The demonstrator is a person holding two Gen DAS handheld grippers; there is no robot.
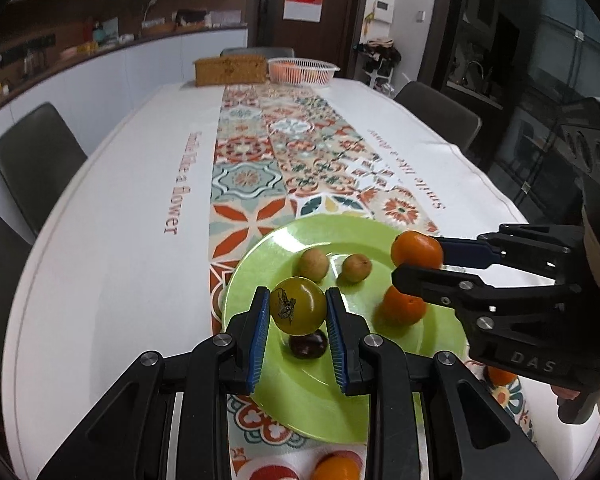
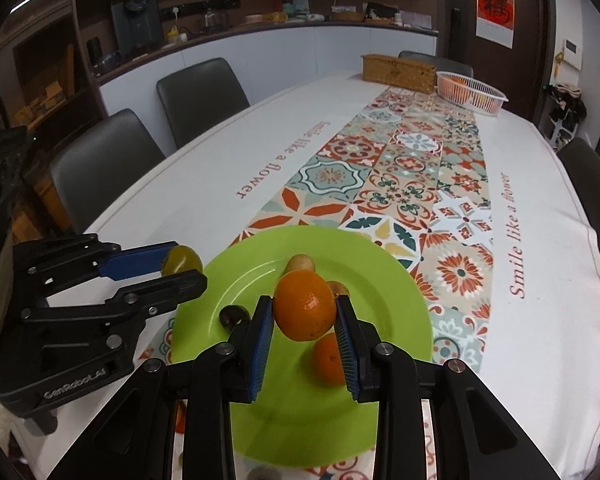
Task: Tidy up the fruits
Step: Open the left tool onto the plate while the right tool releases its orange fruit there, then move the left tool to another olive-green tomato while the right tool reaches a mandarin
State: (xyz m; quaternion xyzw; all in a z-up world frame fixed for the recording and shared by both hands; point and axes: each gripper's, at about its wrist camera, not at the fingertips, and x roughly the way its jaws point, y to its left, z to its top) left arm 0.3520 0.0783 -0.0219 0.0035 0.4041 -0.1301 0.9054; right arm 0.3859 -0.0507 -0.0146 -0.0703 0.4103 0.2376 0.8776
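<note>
A lime green plate (image 1: 284, 396) (image 2: 240, 284) sits on the patterned runner at the near end of the table. My left gripper (image 1: 298, 316) is shut on a yellow-green fruit (image 1: 298, 306) (image 2: 182, 261) with a dark mark, held above the plate. My right gripper (image 2: 304, 320) (image 1: 418, 262) is shut on an orange (image 2: 304, 306) (image 1: 416, 249), held above the plate's right side. On the plate lie a second orange (image 1: 404, 306) (image 2: 329, 360), two small tan fruits (image 1: 313, 265) (image 1: 356, 267) and a dark plum (image 1: 307, 345) (image 2: 232, 316).
More fruit (image 1: 334, 468) lies on the cloth at the near table edge. A white basket of oranges (image 1: 302, 70) (image 2: 470, 91) and a woven box (image 1: 230, 70) (image 2: 398, 67) stand at the far end. Dark chairs (image 1: 36, 160) (image 2: 200, 96) line both sides.
</note>
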